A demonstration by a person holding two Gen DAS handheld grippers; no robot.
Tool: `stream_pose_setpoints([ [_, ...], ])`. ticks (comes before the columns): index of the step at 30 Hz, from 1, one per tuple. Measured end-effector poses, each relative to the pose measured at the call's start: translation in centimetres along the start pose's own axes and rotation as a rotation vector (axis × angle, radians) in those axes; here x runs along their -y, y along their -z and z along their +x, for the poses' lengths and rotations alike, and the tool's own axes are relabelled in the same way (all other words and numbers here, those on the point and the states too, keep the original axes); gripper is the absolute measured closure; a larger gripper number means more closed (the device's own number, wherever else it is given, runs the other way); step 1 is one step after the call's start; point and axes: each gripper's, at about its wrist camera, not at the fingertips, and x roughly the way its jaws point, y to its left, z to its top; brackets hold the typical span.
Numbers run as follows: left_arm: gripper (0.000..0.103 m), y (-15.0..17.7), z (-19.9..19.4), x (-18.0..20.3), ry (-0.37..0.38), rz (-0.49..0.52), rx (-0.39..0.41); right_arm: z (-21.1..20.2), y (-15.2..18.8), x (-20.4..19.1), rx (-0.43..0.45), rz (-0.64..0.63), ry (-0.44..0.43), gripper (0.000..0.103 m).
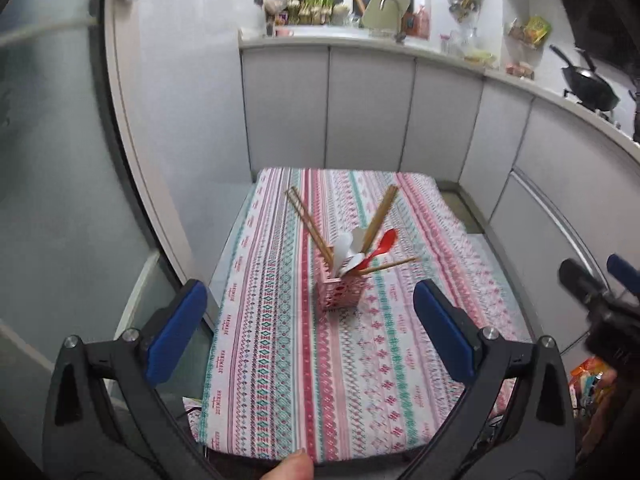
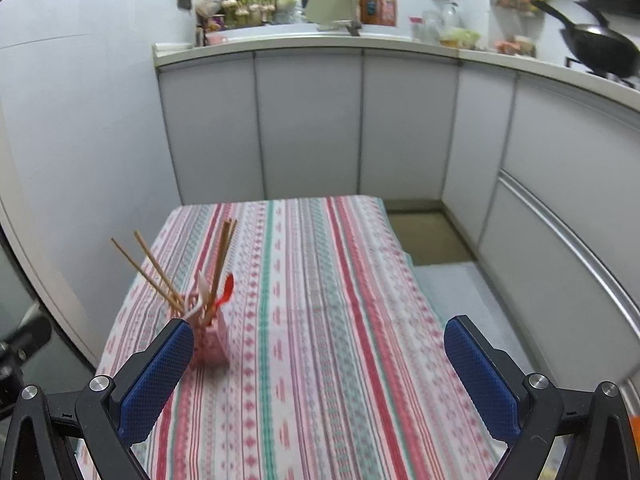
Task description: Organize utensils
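Note:
A pink perforated utensil holder (image 1: 342, 290) stands upright on the patterned tablecloth (image 1: 280, 360). It holds wooden chopsticks (image 1: 308, 220), a red spoon (image 1: 384, 242) and white spoons (image 1: 344, 252). My left gripper (image 1: 310, 320) is open and empty, above the table's near half, the holder between and beyond its fingers. In the right wrist view the holder (image 2: 210, 338) stands just beyond the left finger (image 2: 156, 376) of my right gripper (image 2: 316, 360), which is open and empty. The chopsticks (image 2: 160, 276) and red spoon (image 2: 227, 288) lean out of it.
White kitchen cabinets (image 2: 308, 120) run behind and right of the table. The counter carries a sink tap (image 2: 344, 4), bottles, plants and a black wok (image 2: 600, 52). A white wall (image 1: 180, 120) is left. The right gripper's body (image 1: 600, 300) shows at the left view's right edge.

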Motion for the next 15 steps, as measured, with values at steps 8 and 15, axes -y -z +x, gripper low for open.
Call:
stream_pose_setpoints([
  [8,0.001,0.8,-3.6,1.0,-0.037,-0.008,0.045,-6.1,1.1,0.1,0.015,-0.025,0.090,0.000],
  [15,0.001,1.4,-4.6,0.9,-0.064,-0.024,0.061,-7.8,1.1,0.2,0.028,-0.028,0.122,0.000],
])
